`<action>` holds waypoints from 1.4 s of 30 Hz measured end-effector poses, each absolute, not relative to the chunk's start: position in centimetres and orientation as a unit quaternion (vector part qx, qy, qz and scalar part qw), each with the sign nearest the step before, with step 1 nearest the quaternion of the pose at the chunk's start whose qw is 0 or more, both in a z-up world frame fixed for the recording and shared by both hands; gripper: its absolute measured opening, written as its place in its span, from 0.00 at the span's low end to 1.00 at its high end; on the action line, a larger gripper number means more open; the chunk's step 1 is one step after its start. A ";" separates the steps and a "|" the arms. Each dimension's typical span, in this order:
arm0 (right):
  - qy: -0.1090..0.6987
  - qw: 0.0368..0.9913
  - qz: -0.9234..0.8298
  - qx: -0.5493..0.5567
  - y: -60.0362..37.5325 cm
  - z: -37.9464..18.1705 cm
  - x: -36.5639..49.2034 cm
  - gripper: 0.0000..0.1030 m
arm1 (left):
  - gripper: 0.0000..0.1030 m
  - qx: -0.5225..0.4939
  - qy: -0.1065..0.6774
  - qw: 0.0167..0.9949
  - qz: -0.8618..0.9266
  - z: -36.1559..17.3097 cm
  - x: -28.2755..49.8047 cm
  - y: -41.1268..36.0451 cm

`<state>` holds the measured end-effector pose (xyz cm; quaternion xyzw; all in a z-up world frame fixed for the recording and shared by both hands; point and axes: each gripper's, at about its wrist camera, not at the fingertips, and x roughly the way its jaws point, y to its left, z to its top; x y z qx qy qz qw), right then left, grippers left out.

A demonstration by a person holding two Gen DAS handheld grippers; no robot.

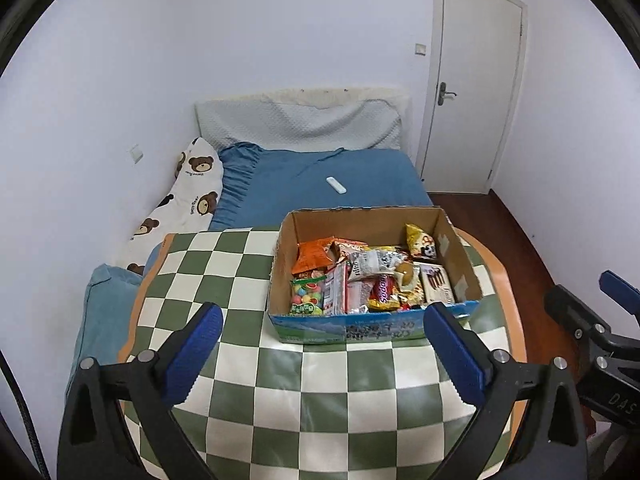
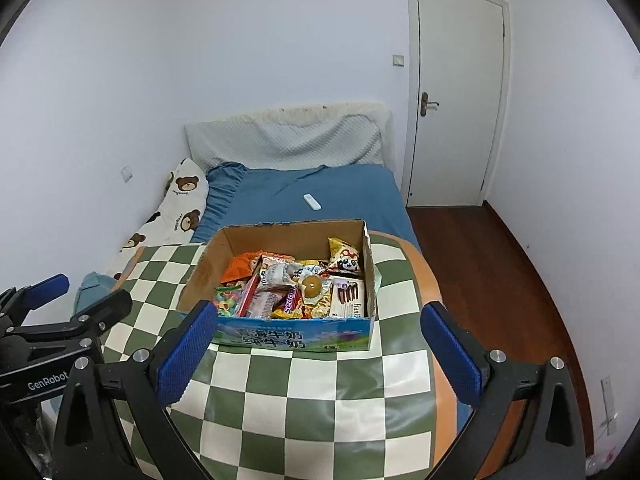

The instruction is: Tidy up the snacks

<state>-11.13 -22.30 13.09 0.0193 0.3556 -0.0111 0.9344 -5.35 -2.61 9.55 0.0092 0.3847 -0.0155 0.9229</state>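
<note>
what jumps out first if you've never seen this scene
A cardboard box crammed with bright snack packets sits on the far side of a green-and-white checkered table. Behind it lies a blue bed with a teddy-bear pillow along its left edge. Both the left gripper and right gripper hang open and empty in front.

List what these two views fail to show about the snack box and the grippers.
- Cardboard box: lower snack layers, hidden in both views by the packets on top.
- Box's far outer side: hidden by its own wall in both views.
- Left gripper, right gripper: both open and empty; handles and hands cut off by the bottom edges.
- Blue front print: blurred in the left wrist view.
</note>
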 end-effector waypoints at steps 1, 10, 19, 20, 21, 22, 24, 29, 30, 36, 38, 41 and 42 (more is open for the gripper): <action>0.354 0.935 -0.016 0.019 -22.4 12.7 -10.6 1.00 | 1.00 0.009 0.389 0.921 -0.013 9.2 -4.8 -2.6; 0.379 0.925 -0.040 0.016 -22.9 8.7 -5.8 1.00 | 1.00 0.016 0.428 0.904 -0.001 5.0 -0.3 -3.0; 0.407 0.913 -0.036 0.018 -23.2 5.7 -3.2 1.00 | 1.00 0.014 0.447 0.894 0.001 2.8 1.5 -2.9; 0.408 0.912 -0.035 0.018 -23.2 5.5 -3.0 1.00 | 1.00 0.015 0.447 0.895 0.002 2.9 1.5 -2.9; 0.408 0.912 -0.035 0.019 -23.2 5.5 -2.9 1.00 | 1.00 0.014 0.446 0.895 0.001 2.9 1.5 -3.0; 0.408 0.912 -0.034 0.020 -23.2 5.5 -2.8 1.00 | 1.00 0.014 0.445 0.895 0.000 3.0 1.5 -3.0; 0.406 0.913 -0.033 0.018 -23.2 5.6 -2.7 1.00 | 1.00 0.015 0.442 0.897 0.000 3.0 1.5 -3.0; 0.399 0.916 -0.026 0.013 -22.9 6.0 -2.8 1.00 | 1.00 0.016 0.438 0.899 -0.002 3.6 1.3 -3.0; 0.399 0.916 -0.024 0.012 -22.9 6.0 -2.8 1.00 | 1.00 0.017 0.437 0.899 -0.002 3.6 1.3 -3.0; 0.399 0.916 -0.021 0.012 -22.8 6.0 -2.8 1.00 | 1.00 0.017 0.436 0.900 -0.001 3.6 1.3 -2.9; 0.400 0.916 -0.020 0.012 -22.8 6.0 -2.8 1.00 | 1.00 0.020 0.435 0.900 -0.001 3.6 1.2 -2.9; 0.399 0.917 -0.019 0.014 -22.8 6.1 -2.8 1.00 | 1.00 0.019 0.434 0.901 -0.001 3.6 1.2 -2.9; 0.399 0.917 -0.019 0.014 -22.8 6.1 -2.9 1.00 | 1.00 0.019 0.434 0.901 -0.002 3.6 1.2 -2.9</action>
